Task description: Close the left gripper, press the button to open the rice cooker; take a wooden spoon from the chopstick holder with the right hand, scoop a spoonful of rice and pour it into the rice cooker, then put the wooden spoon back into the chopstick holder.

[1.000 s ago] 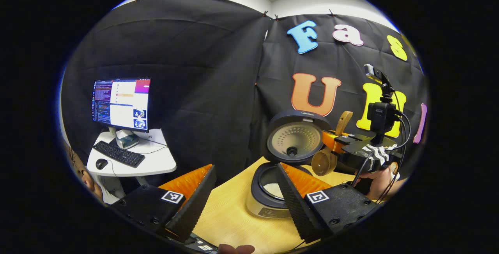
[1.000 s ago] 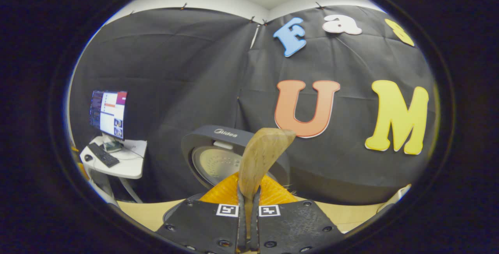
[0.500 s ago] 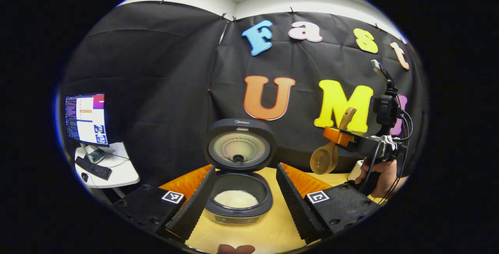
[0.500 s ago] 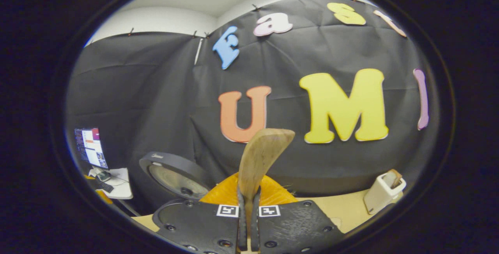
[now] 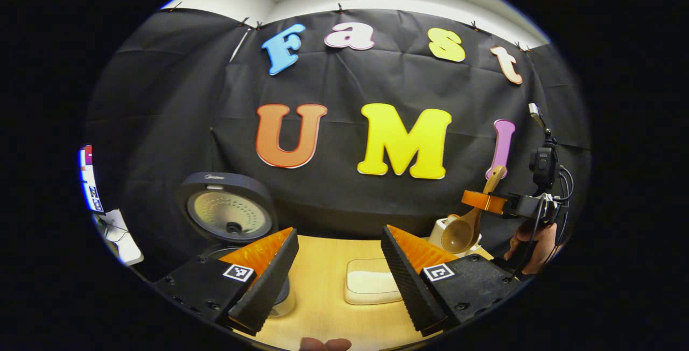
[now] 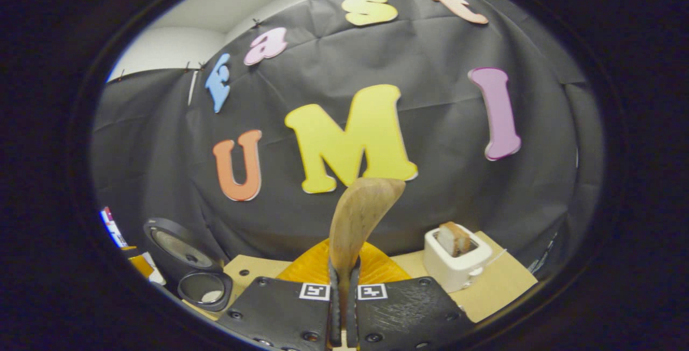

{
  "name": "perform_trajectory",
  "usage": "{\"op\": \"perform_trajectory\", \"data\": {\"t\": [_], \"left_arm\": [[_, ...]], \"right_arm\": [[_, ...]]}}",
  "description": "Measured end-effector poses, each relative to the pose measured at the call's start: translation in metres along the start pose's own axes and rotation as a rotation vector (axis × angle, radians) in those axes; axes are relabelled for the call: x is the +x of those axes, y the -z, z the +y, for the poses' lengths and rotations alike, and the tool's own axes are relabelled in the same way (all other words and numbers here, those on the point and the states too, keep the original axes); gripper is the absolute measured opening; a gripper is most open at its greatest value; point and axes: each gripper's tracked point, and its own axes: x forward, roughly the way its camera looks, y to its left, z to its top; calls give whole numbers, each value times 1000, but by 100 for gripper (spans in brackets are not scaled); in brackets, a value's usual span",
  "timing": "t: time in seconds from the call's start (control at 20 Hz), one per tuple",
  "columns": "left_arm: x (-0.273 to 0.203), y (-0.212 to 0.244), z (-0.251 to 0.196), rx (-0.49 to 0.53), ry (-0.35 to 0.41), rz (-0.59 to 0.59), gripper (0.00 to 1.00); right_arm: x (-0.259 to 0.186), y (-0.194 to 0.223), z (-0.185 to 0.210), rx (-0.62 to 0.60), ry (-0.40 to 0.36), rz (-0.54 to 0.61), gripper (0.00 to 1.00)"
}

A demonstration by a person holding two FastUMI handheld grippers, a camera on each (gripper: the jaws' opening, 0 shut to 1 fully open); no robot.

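The right gripper (image 6: 341,308) is clamped on the handle of the wooden spoon (image 6: 359,216), carried in the air just beside the white chopstick holder (image 6: 456,258). The left gripper (image 5: 339,270) is spread open and empty. The rice cooker (image 6: 185,262) stands lid-up, well apart from the holder. The spoon looks light and stiff; mid-handle seems the steadiest hold.

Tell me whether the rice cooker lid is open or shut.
Open. The lid stands upright, its perforated inner plate facing out, and the pot below is uncovered.
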Motion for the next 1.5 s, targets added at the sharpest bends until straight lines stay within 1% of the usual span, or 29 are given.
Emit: {"op": "perform_trajectory", "data": {"t": [0.15, 0.25, 0.3, 0.35, 0.4, 0.45, 0.65, 0.7, 0.75, 0.8, 0.9, 0.95, 1.0, 1.05, 1.15, 1.2, 1.25, 1.4, 1.5], "left_arm": [[12, 0, -37, 7, 55, 11, 98], [18, 0, -56, 17, 74, 15, 98], [21, 0, -63, 17, 80, 17, 98], [23, 1, -70, 15, 85, 22, 98], [25, 3, -77, 13, 89, 31, 98], [25, 4, -83, 16, 90, 40, 98], [23, 4, -90, 52, 79, 53, 98], [22, 5, -86, 68, 67, 57, 98], [23, 4, -80, 77, 52, 60, 98], [23, 4, -75, 80, 38, 62, 98], [21, 2, -66, 82, 10, 64, 98], [21, 1, -61, 85, -5, 63, 98], [21, 0, -56, 86, -19, 63, 98], [20, 0, -53, 85, -29, 62, 98], [18, 0, -47, 84, -46, 63, 99], [17, -1, -45, 85, -52, 63, 98], [16, 0, -42, 86, -58, 64, 98], [14, -1, -35, 86, -79, 70, 98], [12, -1, -31, 89, -87, 72, 98]], "right_arm": [[-10, 7, -59, 36, 75, 18, 4], [-16, 16, -93, 57, 116, 37, 4], [-16, 22, -108, 64, 134, 49, 4], [-14, 30, -120, 71, 149, 61, 2], [-11, 38, -130, 77, 160, 76, 4], [-8, 46, -138, 84, 165, 88, 4], [5, 82, -156, 115, 167, 145, 4], [8, 90, -158, 116, 169, 157, 4], [13, 99, -160, 118, 171, 170, 2], [15, 108, -163, 121, 175, 187, 4], [20, 121, -167, 120, 183, 211, 4], [22, 126, -169, 113, 187, 217, 2], [24, 132, -170, 103, 189, 224, 4], [25, 138, -171, 96, 188, 232, 2], [26, 154, -172, 62, 200, 252, 2], [27, 162, -173, 51, 200, 260, 6], [30, 170, -170, 45, 194, 266, 4], [33, 188, -167, 13, 186, 285, 5], [35, 201, -169, -4, 198, 304, 5]]}}
